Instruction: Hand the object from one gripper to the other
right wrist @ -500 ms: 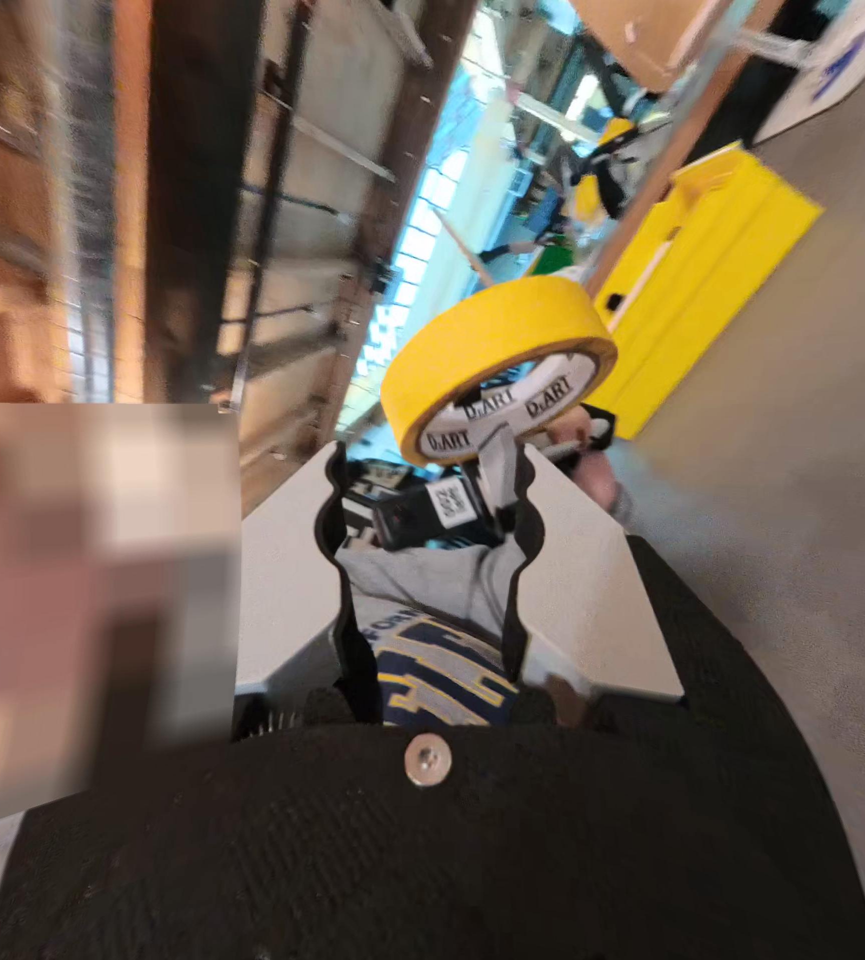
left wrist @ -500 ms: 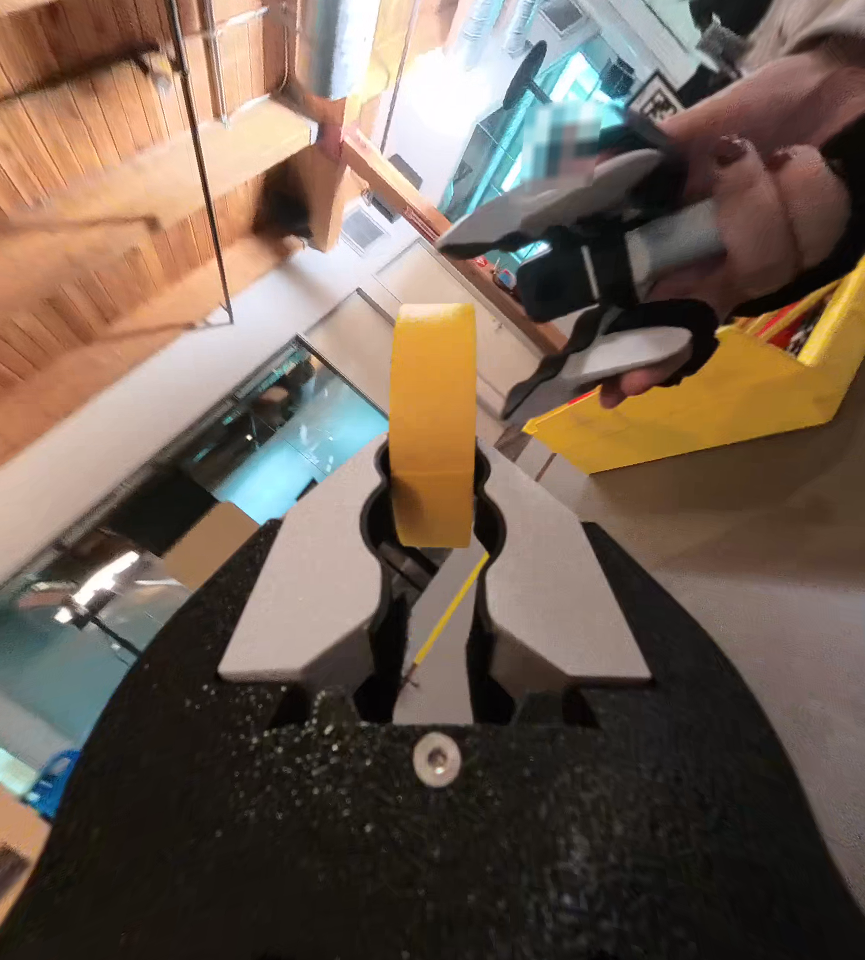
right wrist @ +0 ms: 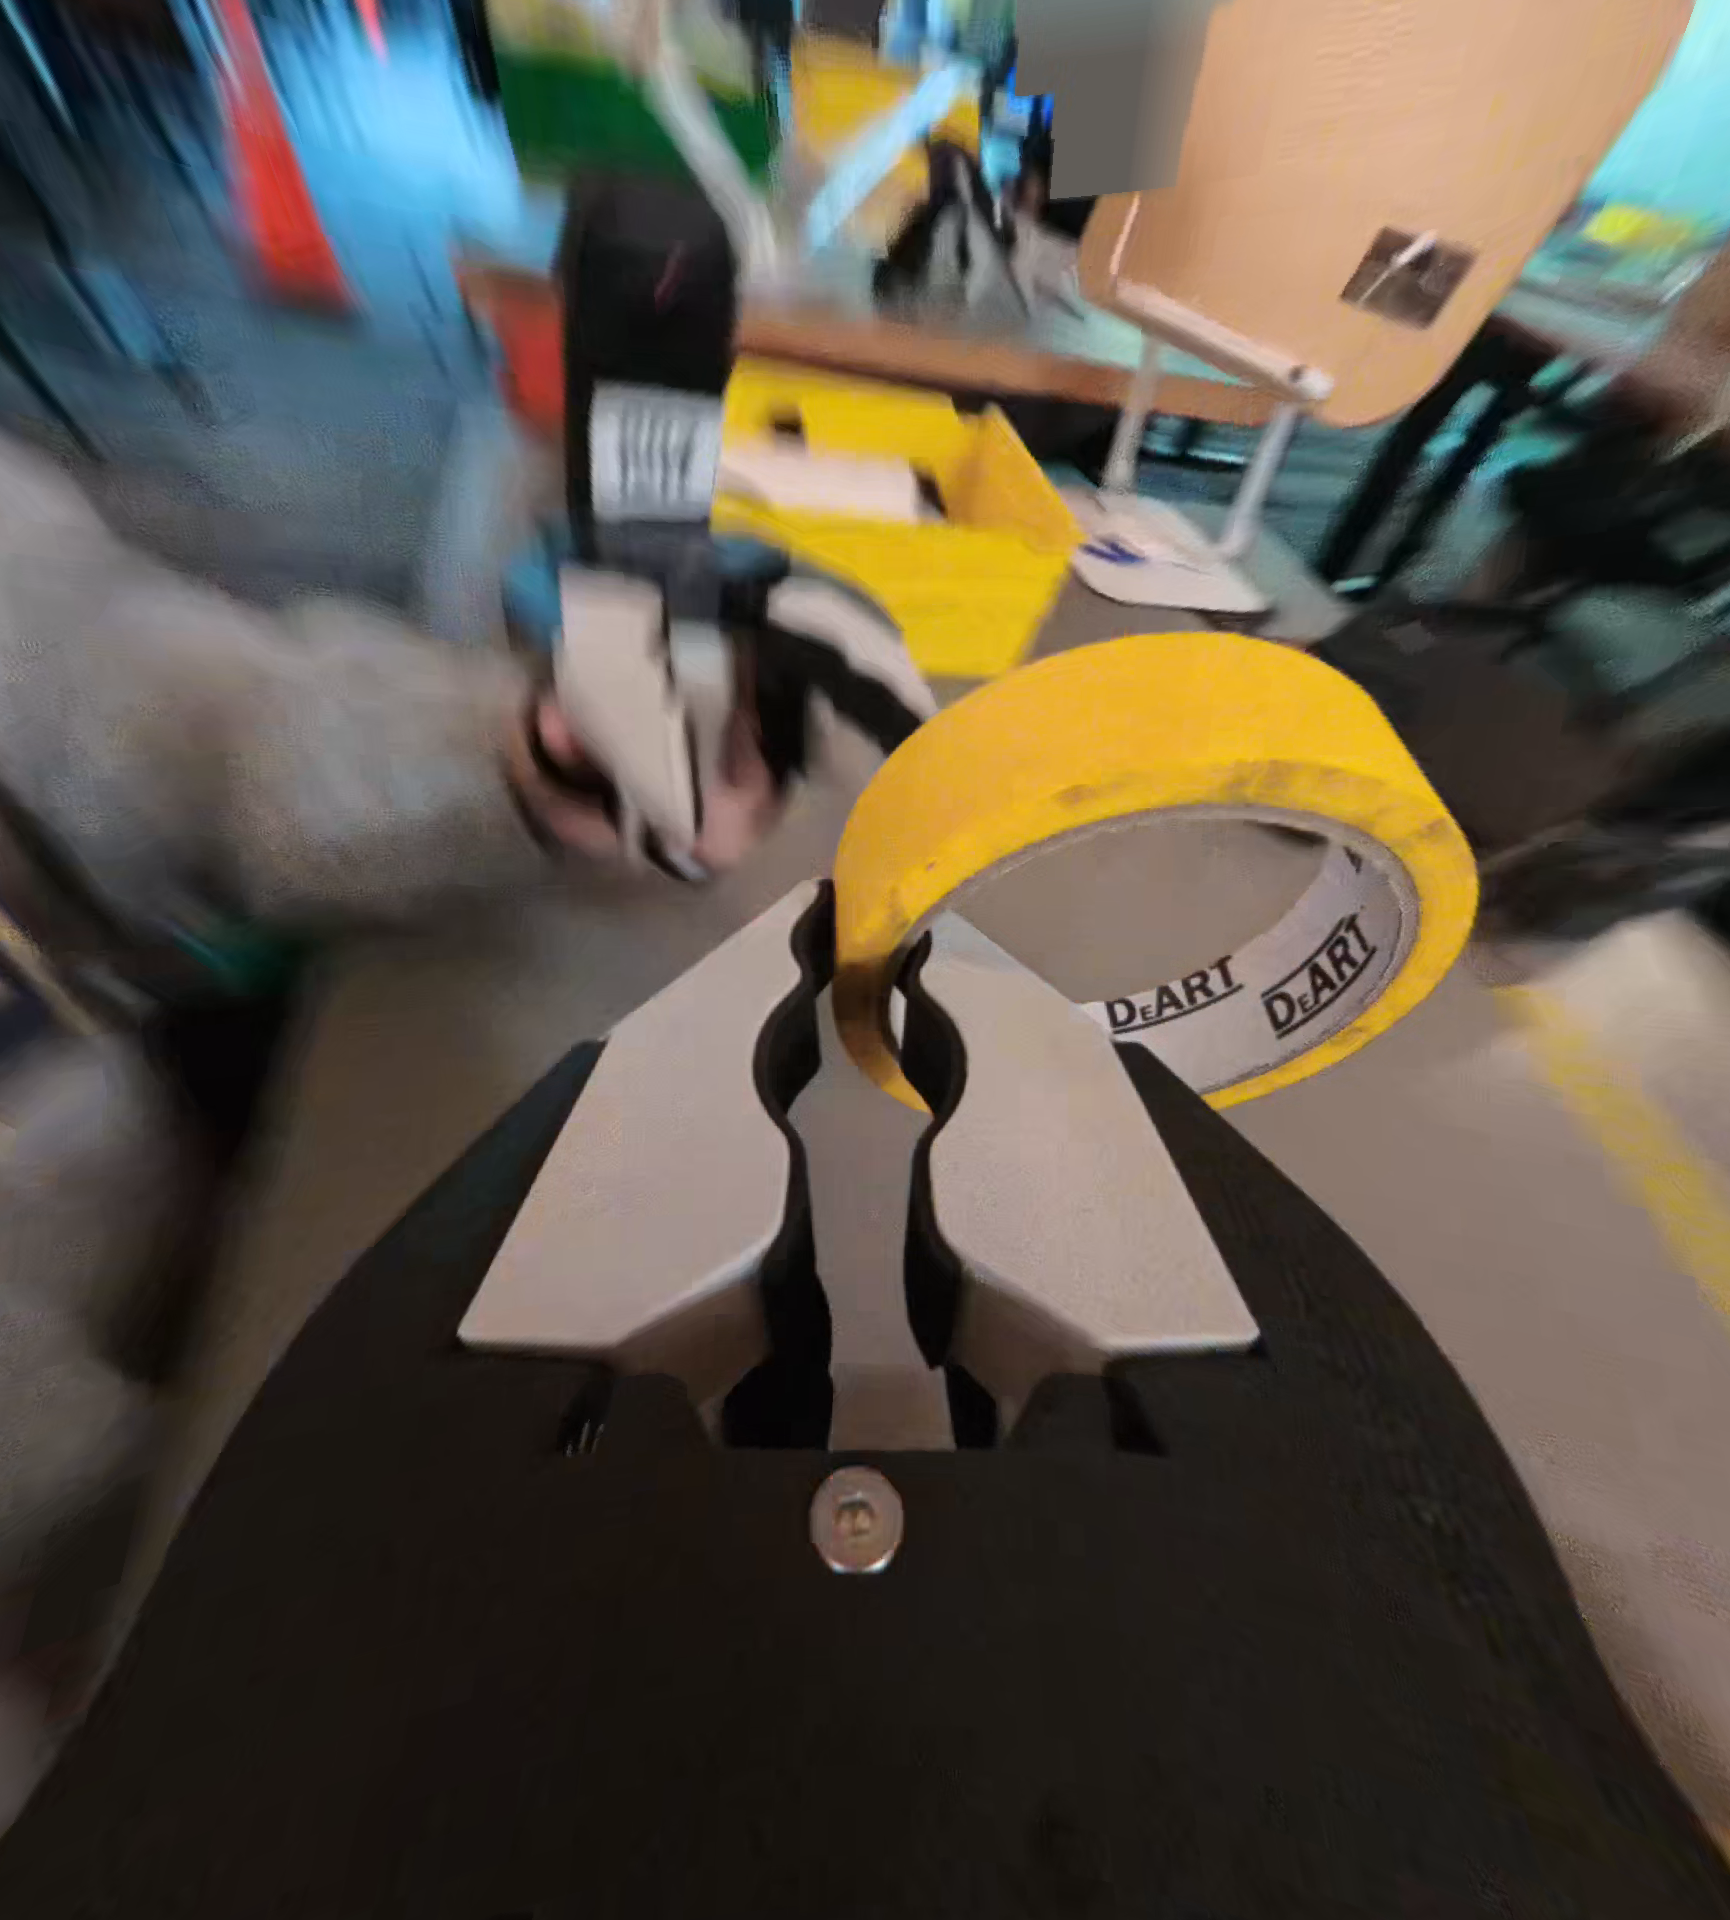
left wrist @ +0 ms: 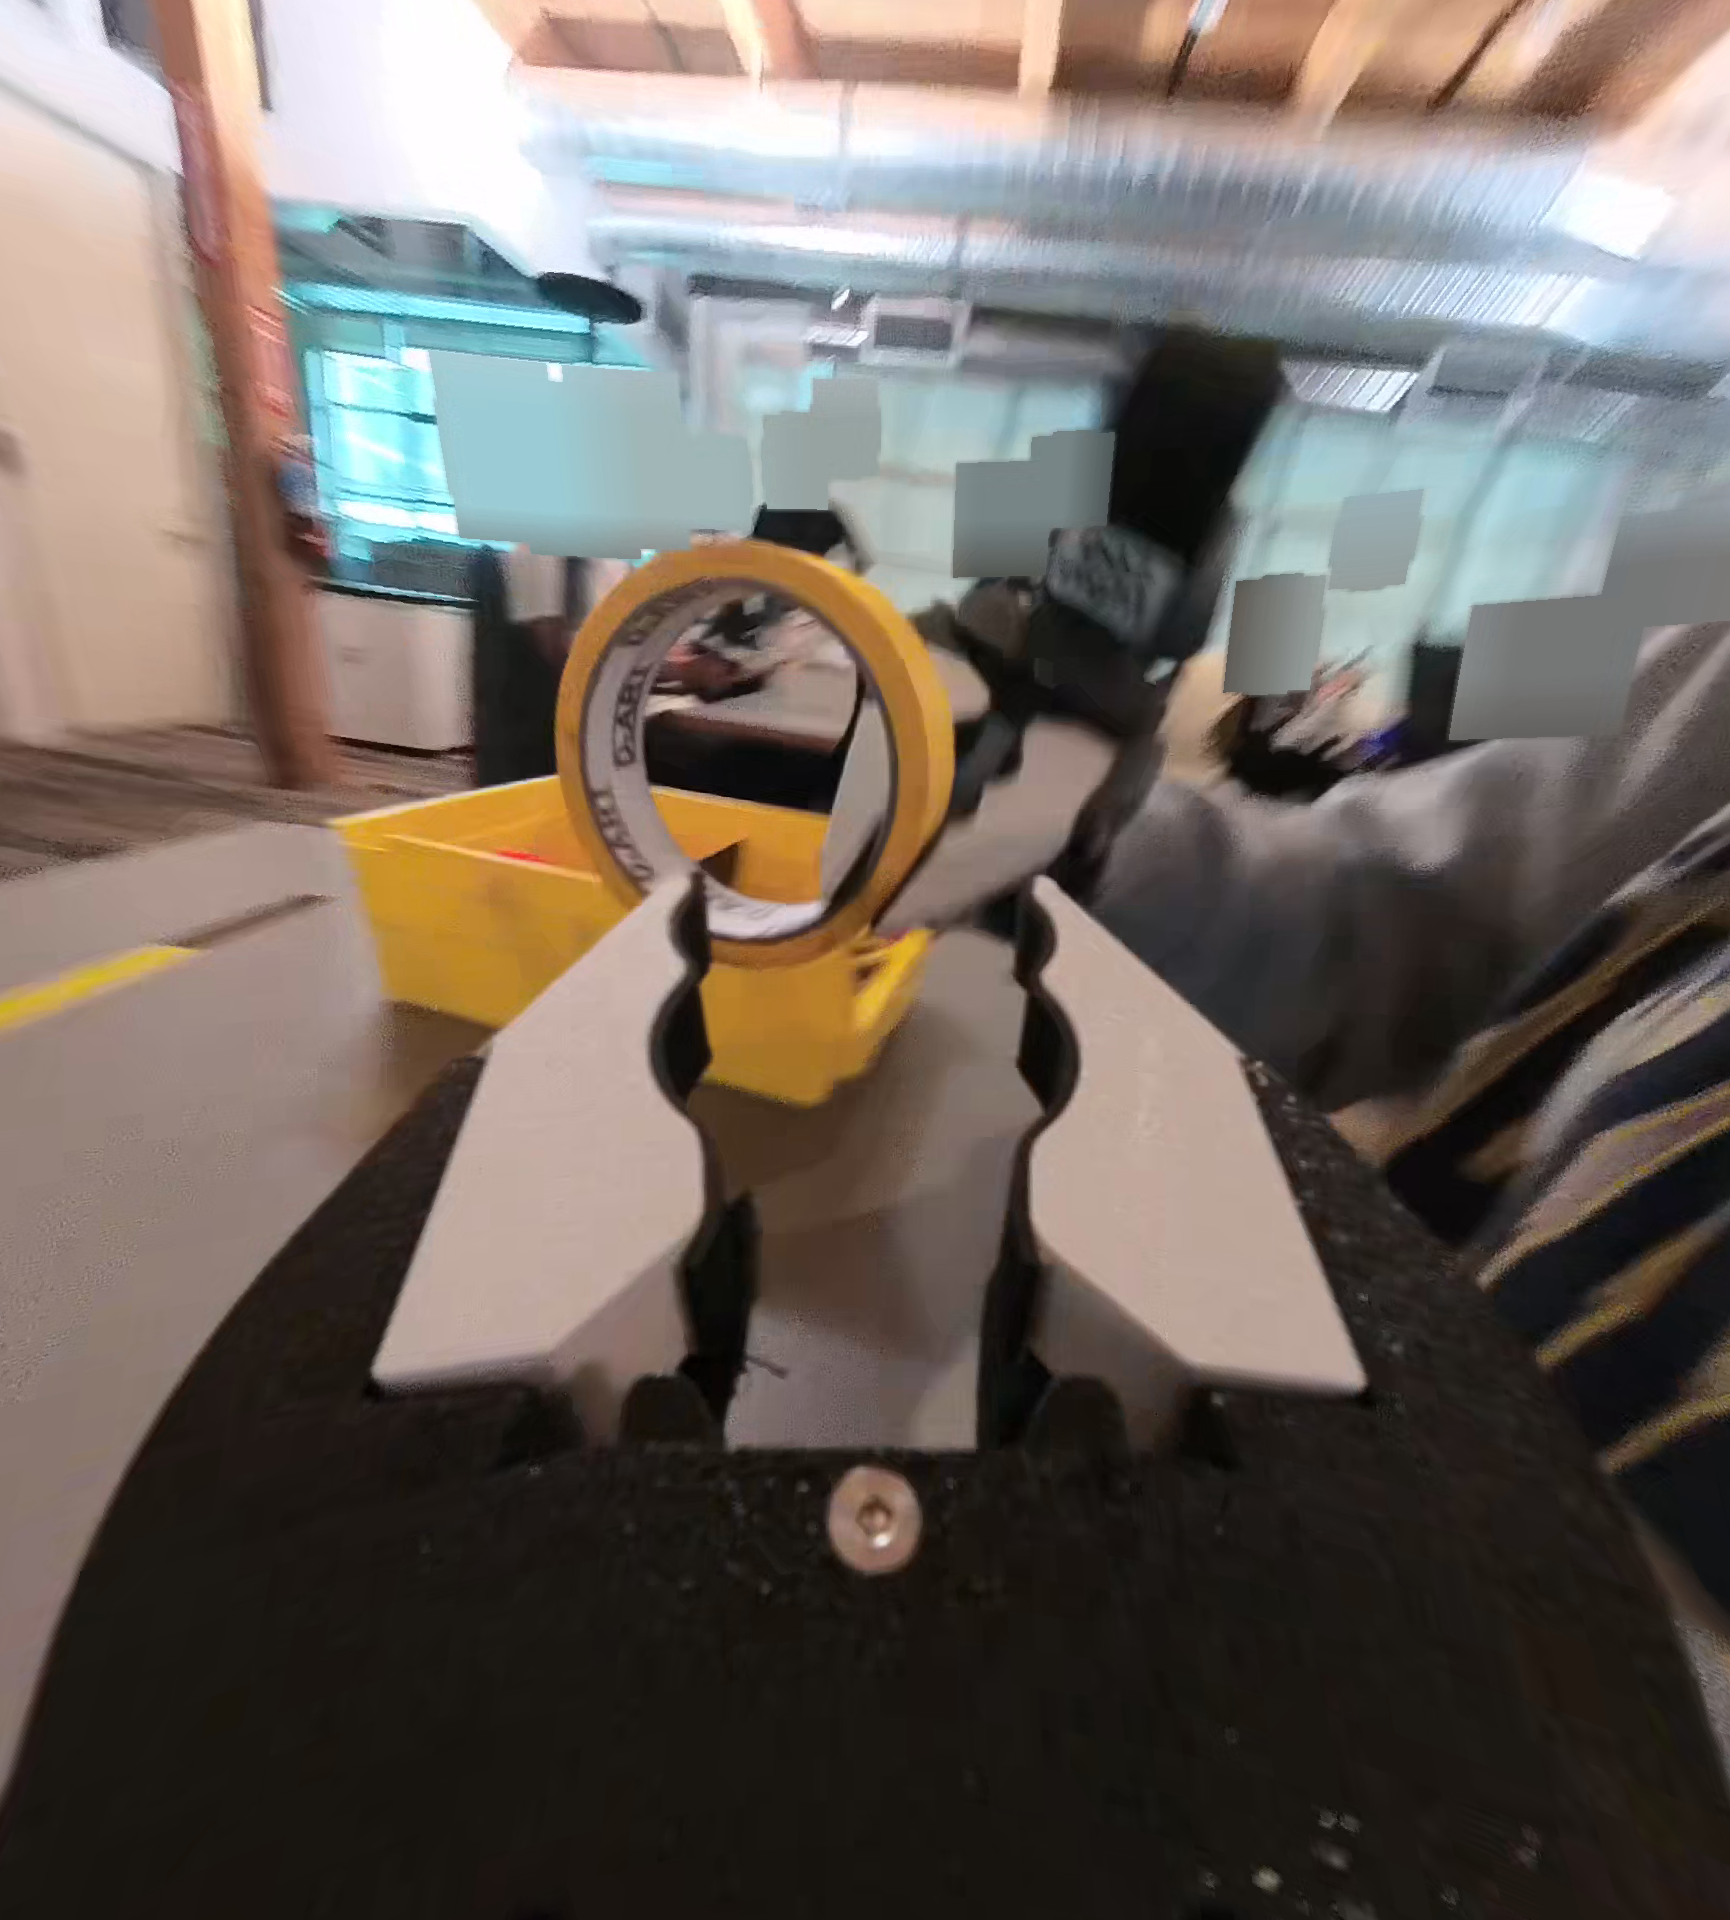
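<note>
Yellow tape roll point(right wrist: 1152, 831) pinched by its wall in the right claw point(right wrist: 866, 956), one finger inside the ring and one outside, jaws nearly closed on it. Same roll point(left wrist: 752, 753) in the left wrist view, held up just ahead of the left claw point(left wrist: 861, 914), apart from it or at most brushing its left tip. Left claw spread wide, gripping nothing. Behind the roll, a yellow bin point(left wrist: 487, 894) on the grey bench point(left wrist: 113, 1143). Beside the roll, a grey sleeve point(left wrist: 1360, 883). Judged from this: transfer made, roll now with the right claw; little left but to draw the two apart.
</note>
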A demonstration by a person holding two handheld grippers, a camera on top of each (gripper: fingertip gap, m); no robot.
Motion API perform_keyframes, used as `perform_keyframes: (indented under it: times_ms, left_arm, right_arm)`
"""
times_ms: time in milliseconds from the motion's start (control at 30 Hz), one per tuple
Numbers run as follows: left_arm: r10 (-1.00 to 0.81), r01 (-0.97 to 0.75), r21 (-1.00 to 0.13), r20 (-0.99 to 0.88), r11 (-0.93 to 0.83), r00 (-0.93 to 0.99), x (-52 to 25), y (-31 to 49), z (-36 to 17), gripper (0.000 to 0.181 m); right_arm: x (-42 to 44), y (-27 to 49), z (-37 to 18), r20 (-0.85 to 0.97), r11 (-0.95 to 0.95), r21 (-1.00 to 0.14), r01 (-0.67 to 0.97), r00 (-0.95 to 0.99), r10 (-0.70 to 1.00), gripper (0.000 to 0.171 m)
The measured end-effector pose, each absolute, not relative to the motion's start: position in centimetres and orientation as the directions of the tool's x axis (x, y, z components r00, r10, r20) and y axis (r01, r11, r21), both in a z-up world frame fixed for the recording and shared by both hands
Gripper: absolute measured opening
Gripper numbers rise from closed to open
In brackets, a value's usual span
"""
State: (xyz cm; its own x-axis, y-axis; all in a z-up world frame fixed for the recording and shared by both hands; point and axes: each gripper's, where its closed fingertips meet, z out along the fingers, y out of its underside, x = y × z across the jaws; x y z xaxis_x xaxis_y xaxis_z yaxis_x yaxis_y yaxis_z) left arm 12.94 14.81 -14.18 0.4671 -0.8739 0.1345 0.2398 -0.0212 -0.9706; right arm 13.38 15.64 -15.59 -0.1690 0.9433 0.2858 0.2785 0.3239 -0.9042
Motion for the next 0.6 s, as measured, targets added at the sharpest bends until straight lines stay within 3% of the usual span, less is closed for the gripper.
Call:
perform_keyframes:
  times_ms: [33, 100, 167, 233, 333, 400, 467, 533, 600]
  left_arm:
    - [-0.900, 0.299, -0.949, 0.217, -0.103, 0.378, 13.2, 14.5, -13.5, 0.057]
    - [-0.928, 0.336, -0.913, 0.312, -0.233, 0.204, 14.2, 13.5, -12.5, 0.056]
    - [-0.936, 0.323, -0.896, 0.345, -0.305, 0.074, 15.3, 12.5, -12.2, 0.047]
    - [-0.945, 0.321, -0.899, 0.326, -0.299, 0.034, 15.9, 12.0, -12.2, 0.017]
    - [-0.972, 0.306, -0.930, 0.230, -0.202, 0.056, 16.5, 11.2, -12.4, 0.008]
    - [-0.984, 0.269, -0.963, 0.073, -0.026, 0.165, 16.2, 11.0, -12.7, 0.006]
    - [-0.982, 0.190, -0.979, -0.041, 0.077, 0.187, 16.2, 10.2, -13.2, 0.006]
    - [-0.980, 0.103, -0.981, -0.150, 0.164, 0.132, 17.2, 8.7, -14.0, 0.006]
    - [-0.983, 0.029, -0.983, -0.177, 0.179, 0.057, 18.5, 7.7, -15.0, 0.007]
  right_arm:
    - [13.6, 15.9, -16.5, 0.499, 0.531, -0.782, 0.325, -0.184, 0.847, 0.007]
    - [13.9, 15.9, -18.1, 0.784, 0.815, -0.444, 0.372, -0.279, 0.554, 0.008]
    - [13.9, 15.2, -19.3, 0.869, 0.920, -0.207, 0.334, -0.368, 0.330, 0.008]
    - [13.7, 14.9, -19.9, 0.899, 0.947, -0.105, 0.304, -0.378, 0.221, 0.008]
    - [13.8, 15.2, -19.2, 0.945, 0.956, -0.057, 0.287, -0.294, 0.145, 0.011]
    - [14.9, 15.4, -17.9, 0.943, 0.942, -0.215, 0.259, -0.195, 0.269, 0.044]
    - [16.2, 16.0, -15.7, 0.799, 0.790, -0.584, 0.184, -0.041, 0.600, 0.058]
    - [16.9, 16.8, -14.1, 0.392, 0.390, -0.917, 0.082, 0.010, 0.920, 0.064]
    - [16.7, 16.5, -13.6, 0.023, 0.026, -0.998, 0.054, -0.063, 0.998, 0.073]
